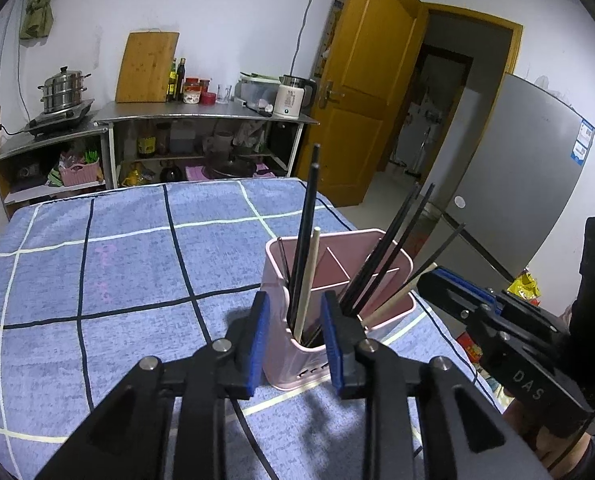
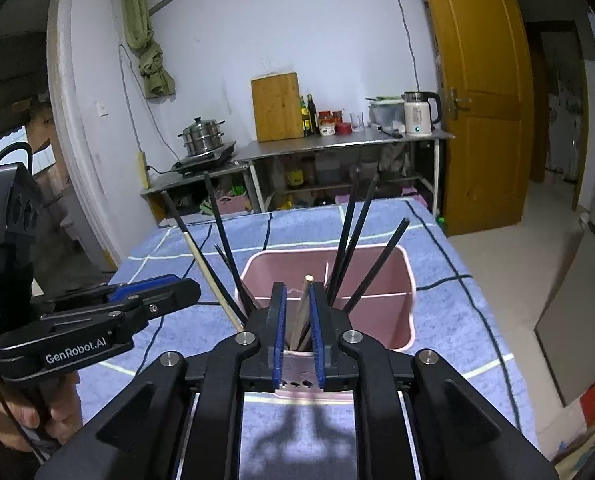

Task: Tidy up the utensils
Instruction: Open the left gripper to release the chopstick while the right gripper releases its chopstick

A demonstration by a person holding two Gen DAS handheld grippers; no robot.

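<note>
Pink plastic, the divided utensil holder (image 1: 337, 280) stands on the blue checked tablecloth (image 1: 97, 272) already stocked with black chopsticks (image 1: 303, 240), as the left gripper (image 1: 293, 332) and right gripper (image 2: 297, 320) hang part-open over its near compartments, each loosely flanking a pale wooden chopstick (image 2: 303, 308) without visibly pinching it. Judged from here, each gripper should back straight away from the holder, since leaning sticks crowd both pairs of blue pads (image 1: 257, 344).

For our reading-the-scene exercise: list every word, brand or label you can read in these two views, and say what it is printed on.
"GenRobot.AI": side of the left gripper.
"DAS": body of the right gripper.
Blue and white stickers on the fridge: too small to read.
Bottle labels on the counter: blurred.
</note>
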